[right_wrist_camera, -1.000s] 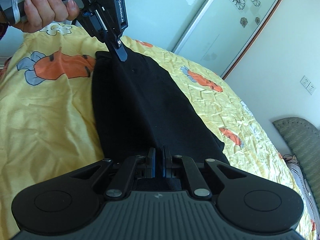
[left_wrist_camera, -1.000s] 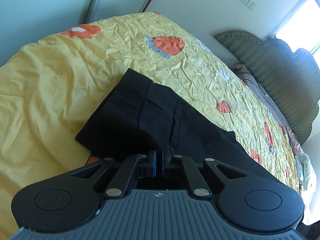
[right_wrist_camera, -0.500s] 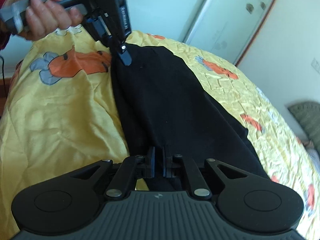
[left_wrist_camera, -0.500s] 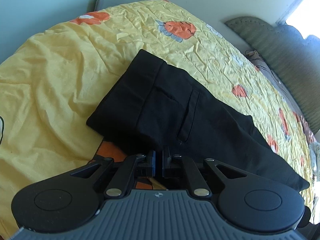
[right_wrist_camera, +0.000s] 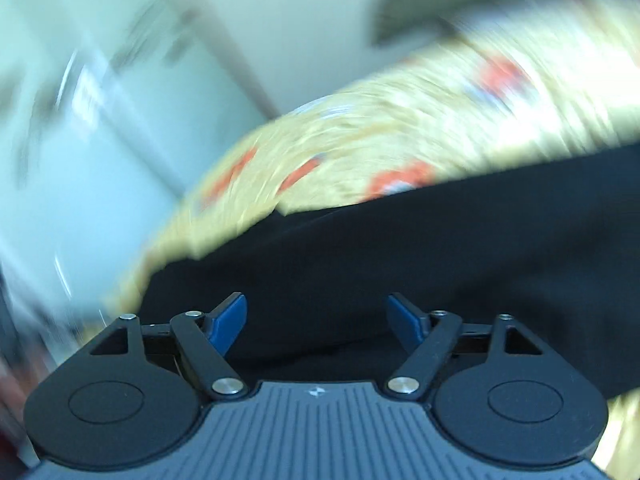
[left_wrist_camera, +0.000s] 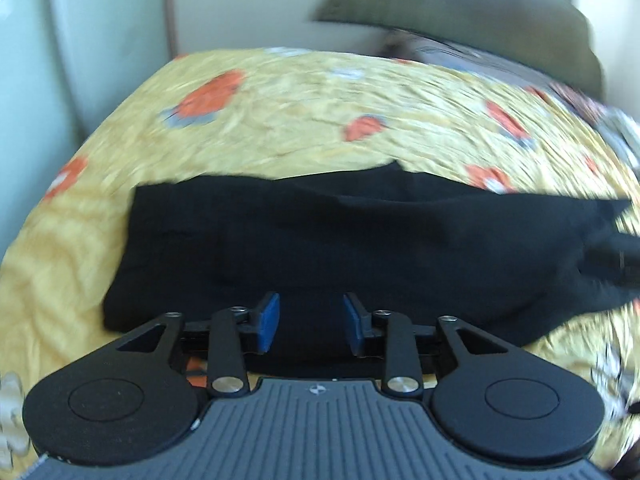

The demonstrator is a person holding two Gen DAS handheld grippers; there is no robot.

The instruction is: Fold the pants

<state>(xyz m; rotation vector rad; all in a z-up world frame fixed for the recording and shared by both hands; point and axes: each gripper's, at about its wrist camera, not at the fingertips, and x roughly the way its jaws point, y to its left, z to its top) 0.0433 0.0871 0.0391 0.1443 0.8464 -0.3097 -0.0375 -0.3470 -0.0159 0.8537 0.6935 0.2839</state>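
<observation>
Pants flat on yellow bedspread; both grippers opening, released; headboard sharp only in left view.

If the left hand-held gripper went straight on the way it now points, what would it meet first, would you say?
Most likely the black pants lying on the yellow bedspread: they fill the view just beyond the opening, empty left hand-held gripper. The blur leaves depth uncertain.

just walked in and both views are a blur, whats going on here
A person is folding black pants on a bed with a yellow floral sheet, using a handheld gripper in each hand. The left gripper and right gripper are both opening, blue pads apart with nothing pinched between them. The pants lie flat across the sheet in a long band.
</observation>
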